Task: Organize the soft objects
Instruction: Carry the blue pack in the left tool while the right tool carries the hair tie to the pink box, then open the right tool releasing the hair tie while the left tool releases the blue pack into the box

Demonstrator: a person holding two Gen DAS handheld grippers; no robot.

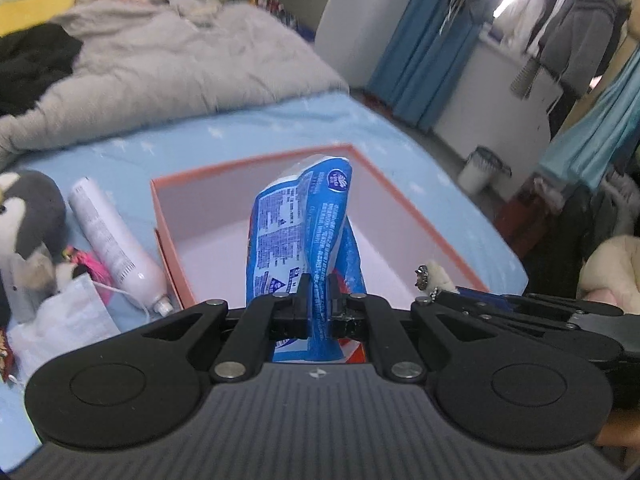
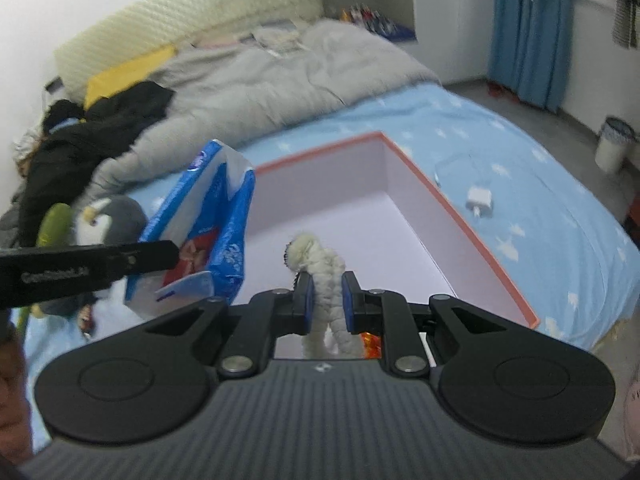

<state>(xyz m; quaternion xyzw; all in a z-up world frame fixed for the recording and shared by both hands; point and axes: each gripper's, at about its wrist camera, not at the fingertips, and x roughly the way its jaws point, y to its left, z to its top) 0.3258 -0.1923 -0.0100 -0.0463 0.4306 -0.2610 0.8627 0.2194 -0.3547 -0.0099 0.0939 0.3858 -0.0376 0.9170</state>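
My left gripper point(image 1: 318, 298) is shut on a blue plastic tissue pack point(image 1: 298, 236), which stands up over the open orange-rimmed box point(image 1: 256, 160) on the bed. In the right wrist view the same tissue pack point(image 2: 200, 220) hangs at the left, over the box's near left side. My right gripper point(image 2: 326, 298) is shut on a small white fluffy toy point(image 2: 324, 268), held above the box point(image 2: 460, 216), whose pale floor is bare. The right gripper point(image 1: 430, 280) and the toy's tip point(image 1: 436, 272) show at the right in the left wrist view.
A penguin plush point(image 1: 28, 208), a white tube point(image 1: 112, 240), a face mask point(image 1: 60, 320) and a pink trinket point(image 1: 86, 262) lie left of the box. A grey duvet point(image 2: 256, 80) and black clothes point(image 2: 80, 140) cover the far bed. A white charger point(image 2: 480, 200) lies right of the box.
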